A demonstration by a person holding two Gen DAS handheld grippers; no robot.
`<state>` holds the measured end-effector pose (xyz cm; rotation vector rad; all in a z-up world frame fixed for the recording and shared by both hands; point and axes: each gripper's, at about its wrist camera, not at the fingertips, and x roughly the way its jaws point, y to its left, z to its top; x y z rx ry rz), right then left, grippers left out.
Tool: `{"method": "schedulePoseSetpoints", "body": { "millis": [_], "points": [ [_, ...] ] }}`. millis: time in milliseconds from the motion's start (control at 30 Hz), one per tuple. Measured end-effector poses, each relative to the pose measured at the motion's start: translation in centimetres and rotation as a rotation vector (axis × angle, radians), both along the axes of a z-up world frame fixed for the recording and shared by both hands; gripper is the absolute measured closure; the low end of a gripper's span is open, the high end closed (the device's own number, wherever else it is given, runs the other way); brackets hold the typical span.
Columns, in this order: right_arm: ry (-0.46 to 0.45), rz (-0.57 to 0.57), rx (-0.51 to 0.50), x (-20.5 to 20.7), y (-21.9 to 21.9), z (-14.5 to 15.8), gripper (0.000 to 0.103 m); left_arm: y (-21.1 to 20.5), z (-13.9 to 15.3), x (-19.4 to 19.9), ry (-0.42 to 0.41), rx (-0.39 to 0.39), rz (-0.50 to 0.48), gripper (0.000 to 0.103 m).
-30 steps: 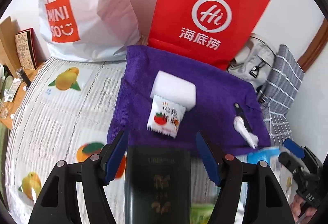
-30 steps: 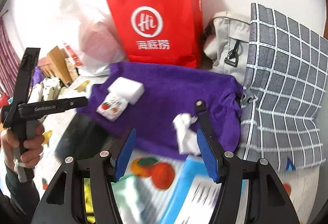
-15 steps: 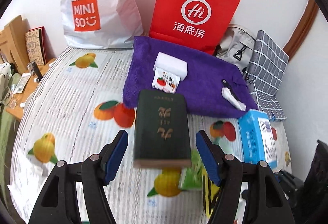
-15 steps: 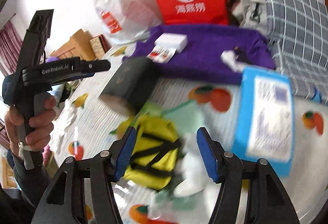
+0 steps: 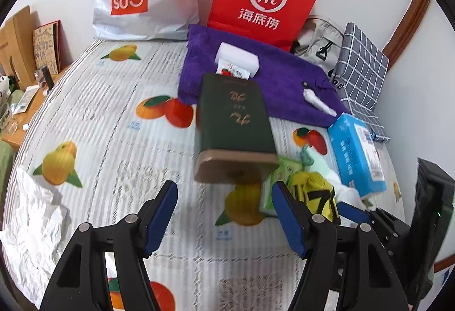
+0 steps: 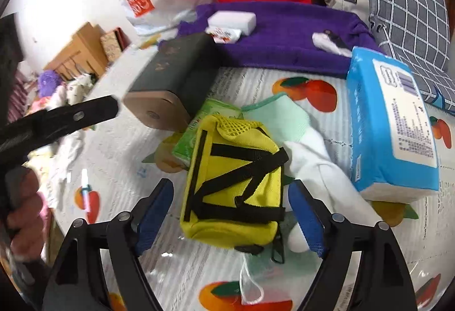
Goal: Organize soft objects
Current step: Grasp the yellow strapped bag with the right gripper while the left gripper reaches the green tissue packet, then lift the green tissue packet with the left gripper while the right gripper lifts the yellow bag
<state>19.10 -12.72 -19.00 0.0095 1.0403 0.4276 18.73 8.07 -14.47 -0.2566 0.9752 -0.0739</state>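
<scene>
Soft objects lie scattered over a fruit-print mat [image 5: 108,123]. In the right wrist view a yellow pouch [image 6: 233,183] with black straps fills the lower centre, lying between the blue pads of the right gripper [image 6: 231,214], whose jaws have just been opening; they stand wide and do not touch the pouch. A white-and-mint sock [image 6: 310,151] lies just right of the pouch, partly under a blue tissue pack [image 6: 392,129] at the right. A green packet [image 6: 199,129] peeks out at the pouch's upper left, beside a dark green box [image 6: 173,78]. Across the top a purple towel [image 6: 284,35] carries a white sponge [image 6: 231,21] and a small snack packet [image 6: 224,33].

In the left wrist view the left gripper [image 5: 224,211] at the bottom is spread apart with nothing between its pads, the dark green box lying above it at mid-frame.
</scene>
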Motion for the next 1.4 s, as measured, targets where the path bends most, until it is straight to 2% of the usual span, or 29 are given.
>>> {"method": "schedulePoseSetpoints", "body": {
  "millis": [133, 167, 267, 333, 567, 733, 867, 967, 1133, 1300, 1400],
  "points": [
    [-0.012, -0.002, -0.049, 0.1, 1.3, -1.0, 0.022, 1.0, -0.6, -0.6, 0.011, -0.001, 0.017, 0.036],
    [-0.022, 0.000, -0.056, 0.1, 1.4, -1.0, 0.029, 1.2, -0.7, -0.7, 0.014, -0.004, 0.023, 0.036],
    [-0.038, 0.011, -0.028, -0.6, 1.1, -0.2, 0.037, 1.8, -1.0, -0.9, 0.023, -0.019, 0.041, 0.036],
    [-0.039, 0.020, -0.002, -1.0, 0.8, 0.5, 0.039, 1.8, -1.1, -1.1, 0.027, -0.021, 0.043, 0.036],
    [-0.105, 0.061, 0.075, -3.6, -0.4, 3.1, 0.040, 0.4, -1.7, -1.7, 0.045, 0.008, 0.019, 0.036],
    [-0.146, 0.051, 0.138, -5.3, -2.7, 4.5, 0.040, -1.5, -2.1, -2.1, 0.058, 0.024, -0.009, 0.036],
    [-0.188, 0.012, 0.149, -6.2, -5.3, 5.3, 0.040, -3.6, -2.3, -2.0, 0.066, 0.080, -0.040, 0.036],
    [-0.244, -0.037, 0.093, -7.1, -7.5, 5.8, 0.040, -5.5, -2.6, -1.7, 0.068, 0.127, -0.072, 0.036],
    [-0.273, -0.076, 0.022, -8.1, -11.0, 5.0, 0.040, -8.4, -3.8, -0.5, 0.089, 0.158, -0.121, 0.036],
    [-0.238, -0.109, -0.030, -8.3, -14.1, 2.4, 0.040, -9.9, -4.9, 0.8, 0.091, 0.103, -0.140, 0.036],
    [-0.197, -0.136, -0.058, -7.7, -15.4, 0.3, 0.040, -10.7, -5.7, 1.6, 0.102, 0.148, -0.125, 0.036]
  ]
}}
